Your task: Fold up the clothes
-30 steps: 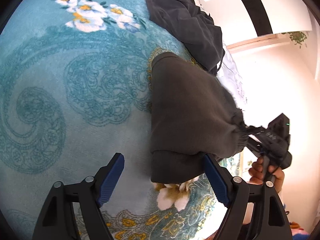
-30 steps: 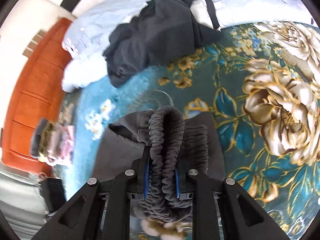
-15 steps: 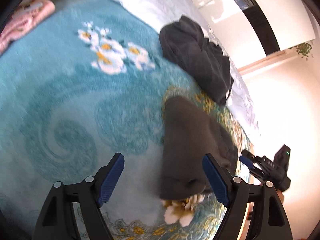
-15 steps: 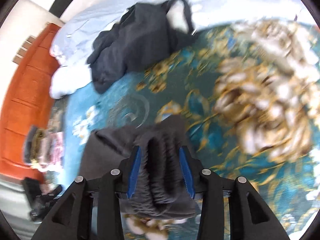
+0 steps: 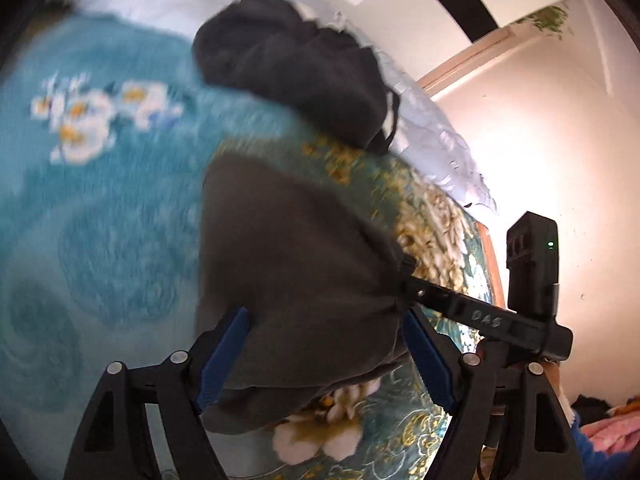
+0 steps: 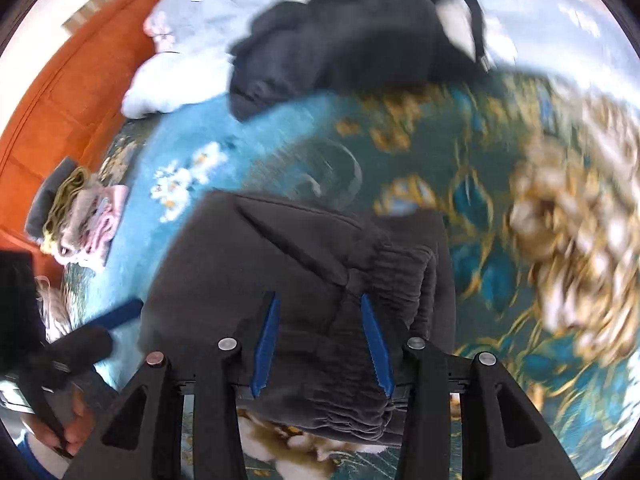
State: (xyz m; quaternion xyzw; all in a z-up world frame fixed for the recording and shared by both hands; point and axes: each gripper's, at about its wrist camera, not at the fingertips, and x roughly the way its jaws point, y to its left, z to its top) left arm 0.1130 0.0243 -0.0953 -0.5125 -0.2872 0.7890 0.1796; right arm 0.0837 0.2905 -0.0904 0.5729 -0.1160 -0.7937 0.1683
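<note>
A grey folded garment (image 5: 296, 264) lies on the teal flowered blanket (image 5: 100, 208). My left gripper (image 5: 326, 356) is open, and its blue pads straddle the garment's near end without pressing it. In the right wrist view the same garment (image 6: 248, 264) lies with its gathered waistband (image 6: 404, 276) toward me. My right gripper (image 6: 320, 344) hangs open just over that waistband, pads apart from the cloth. The left wrist view shows the right gripper (image 5: 408, 280) at the garment's right edge.
A crumpled black garment (image 5: 296, 76) (image 6: 352, 44) lies at the back, partly on pale bedding (image 6: 192, 40). A stack of folded clothes (image 6: 80, 216) sits at the left by an orange headboard (image 6: 60, 92). A hand (image 6: 60, 432) holds the left gripper.
My right gripper has let go of the bunched waistband and its jaws have spread. The left gripper swung away and came back over the garment's near end. Both views are blurred.
</note>
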